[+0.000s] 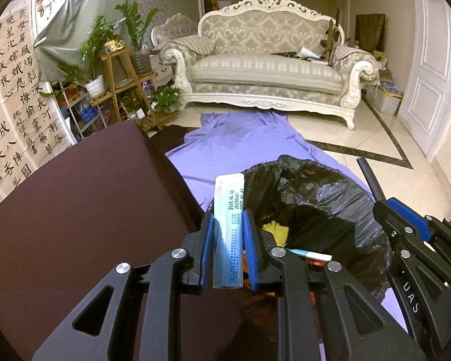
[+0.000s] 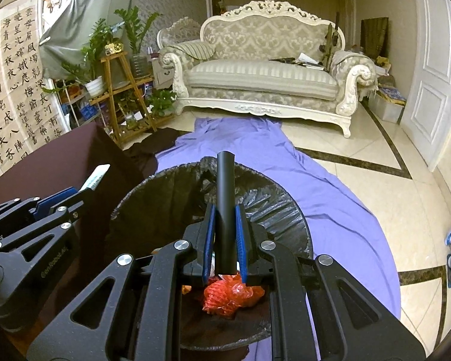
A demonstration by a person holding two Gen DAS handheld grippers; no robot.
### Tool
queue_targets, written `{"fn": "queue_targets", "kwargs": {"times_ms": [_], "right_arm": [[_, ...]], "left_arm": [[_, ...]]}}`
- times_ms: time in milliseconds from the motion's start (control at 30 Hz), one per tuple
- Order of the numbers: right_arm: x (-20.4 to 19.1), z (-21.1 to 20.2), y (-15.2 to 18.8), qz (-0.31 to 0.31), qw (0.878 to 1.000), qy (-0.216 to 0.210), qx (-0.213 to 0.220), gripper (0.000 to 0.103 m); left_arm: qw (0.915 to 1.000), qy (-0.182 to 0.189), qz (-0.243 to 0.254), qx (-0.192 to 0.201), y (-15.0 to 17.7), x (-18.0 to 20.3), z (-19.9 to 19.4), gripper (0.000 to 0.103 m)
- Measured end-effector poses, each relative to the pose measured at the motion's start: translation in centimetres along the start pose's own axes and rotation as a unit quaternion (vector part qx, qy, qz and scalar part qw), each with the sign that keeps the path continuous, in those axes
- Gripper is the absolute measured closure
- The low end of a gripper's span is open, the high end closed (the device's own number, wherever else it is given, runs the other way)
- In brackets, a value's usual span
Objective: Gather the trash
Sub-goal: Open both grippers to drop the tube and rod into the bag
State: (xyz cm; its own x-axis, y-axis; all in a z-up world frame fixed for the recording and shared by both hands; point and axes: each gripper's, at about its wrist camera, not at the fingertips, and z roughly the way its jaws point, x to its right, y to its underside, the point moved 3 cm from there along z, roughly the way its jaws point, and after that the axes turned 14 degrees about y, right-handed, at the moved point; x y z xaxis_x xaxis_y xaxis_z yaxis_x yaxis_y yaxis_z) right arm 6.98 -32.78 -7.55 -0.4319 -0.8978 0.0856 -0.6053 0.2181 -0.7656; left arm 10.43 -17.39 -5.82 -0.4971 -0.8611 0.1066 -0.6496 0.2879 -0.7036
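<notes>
The left gripper [image 1: 229, 234] pinched a pale blue sachet [image 1: 230, 210] upright between its blue pads, at lower centre of the left view. The right gripper [image 2: 225, 234] was clamped on a black tube [image 2: 225, 198], which stood up at centre of the right view. Just beyond both lay the bin [image 2: 285, 207], lined with a black bag; red netting [image 2: 228, 296] and other scraps already sat inside. The tube hung over the bin's mouth, while the sachet sat at its left rim, beside a dark brown table [image 1: 75, 210]. A purple sheet [image 2: 315, 186] spread beneath, toward the sofa [image 2: 264, 75] at top. This looked like the drop step: next, each pair of jaws would need to part with its item clear over the opening, the sachet shifted slightly right first.
</notes>
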Motion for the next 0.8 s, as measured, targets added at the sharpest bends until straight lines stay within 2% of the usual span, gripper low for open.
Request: {"fn": "queue_targets", "kwargs": {"times_ms": [67,100,133,167,267,367,433,600,700,800], "right_arm": [[-0.1,0.5,0.0,0.002,1.000,-0.002,-0.008,0.086],[-0.1,0.8,0.1,0.003,1.000,-0.004,-0.012,0.079],[0.0,0.9,0.1,0.005,1.000,-0.002,-0.013,0.073],[0.0,1.0,0.1,0.006,1.000,0.000,-0.014,0.072],[0.0,1.1,0.3,0.006,1.000,0.002,-0.016,0.069],[0.2,0.8,0.3,0.007,1.000,0.009,-0.012,0.061],[0.5,0.5,0.3,0.010,1.000,0.015,-0.008,0.053],[1.2,-0.3,0.5,0.019,0.999,0.025,-0.005,0.049],[1.7,-1.0,0.5,0.023,0.999,0.032,0.000,0.042],[2.2,-1.7,0.7,0.028,0.999,0.037,0.003,0.038]], "left_arm": [[0.9999,0.001,-0.003,-0.012,0.1,0.0,0.5,0.078],[0.9999,0.003,-0.005,-0.016,-0.1,-0.1,0.7,0.072],[0.9998,0.002,-0.007,-0.016,-0.2,-0.1,0.7,0.059],[0.9999,0.001,-0.009,-0.014,-0.3,-0.2,0.7,0.050],[0.9999,0.001,-0.011,-0.006,-0.3,-0.4,0.3,0.041],[0.9999,0.002,-0.011,-0.004,-0.3,-0.6,0.1,0.033],[0.9999,0.001,-0.012,0.001,-0.4,-0.6,0.0,0.030],[0.9999,0.000,-0.011,0.006,-0.4,-0.6,-0.4,0.028],[0.9999,-0.003,-0.009,0.010,-0.2,-0.7,-0.9,0.027],[0.9998,-0.007,-0.006,0.017,-0.1,-0.5,-1.5,0.026]]}}
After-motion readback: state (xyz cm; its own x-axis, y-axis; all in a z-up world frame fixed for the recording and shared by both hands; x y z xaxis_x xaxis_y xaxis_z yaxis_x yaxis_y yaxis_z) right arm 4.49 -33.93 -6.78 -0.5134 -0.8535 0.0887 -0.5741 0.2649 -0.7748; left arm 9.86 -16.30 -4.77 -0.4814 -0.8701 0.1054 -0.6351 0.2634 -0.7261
